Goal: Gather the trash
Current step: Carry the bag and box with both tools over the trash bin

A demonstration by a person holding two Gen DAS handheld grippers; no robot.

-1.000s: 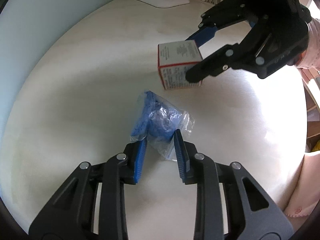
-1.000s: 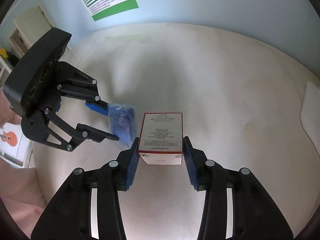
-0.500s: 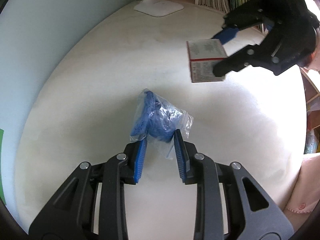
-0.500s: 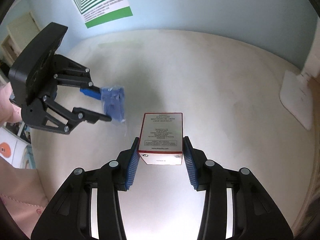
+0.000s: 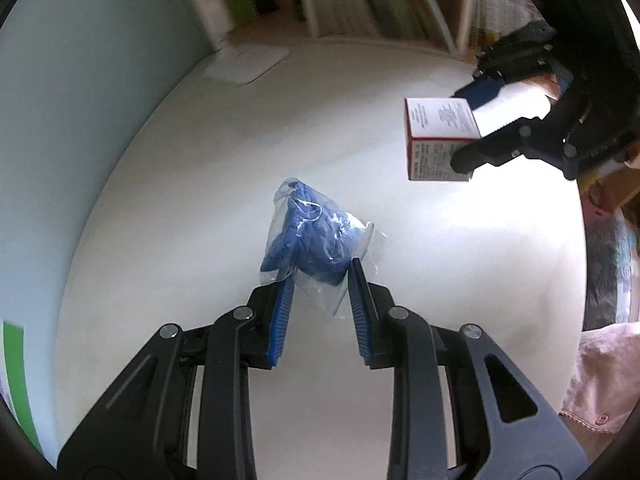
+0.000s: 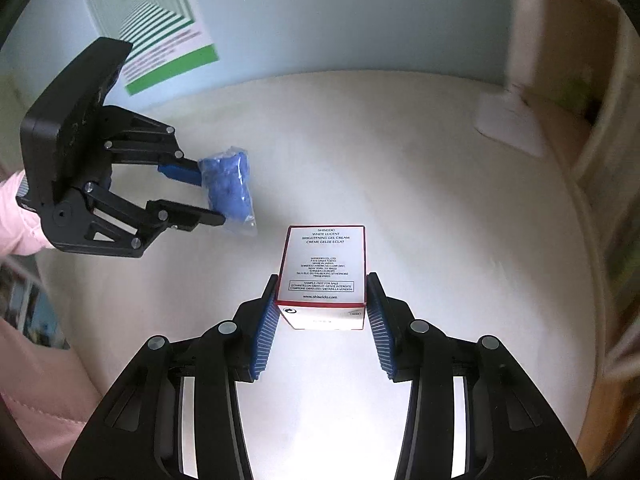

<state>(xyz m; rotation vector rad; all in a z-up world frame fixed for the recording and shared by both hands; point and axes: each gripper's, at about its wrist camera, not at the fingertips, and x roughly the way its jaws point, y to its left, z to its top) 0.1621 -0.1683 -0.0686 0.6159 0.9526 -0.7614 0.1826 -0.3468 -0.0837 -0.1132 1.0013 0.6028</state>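
Both pieces are up off the white table [image 6: 440, 208]: the left gripper [image 5: 320, 280] pinches a clear bag of blue stuff [image 5: 312, 240], the right gripper [image 6: 322, 304] clamps the small carton [image 6: 324, 272]. Carrying stage; next they need a bin, none visible.

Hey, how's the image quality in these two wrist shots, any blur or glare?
Left wrist view: shelves behind smeared by motion, glare on the table, bag sharp. Right wrist view: box print crisp, right edge blurred, table glare near the fingers.

left gripper [image 5: 320, 280] clamped, right gripper [image 6: 322, 300] clamped
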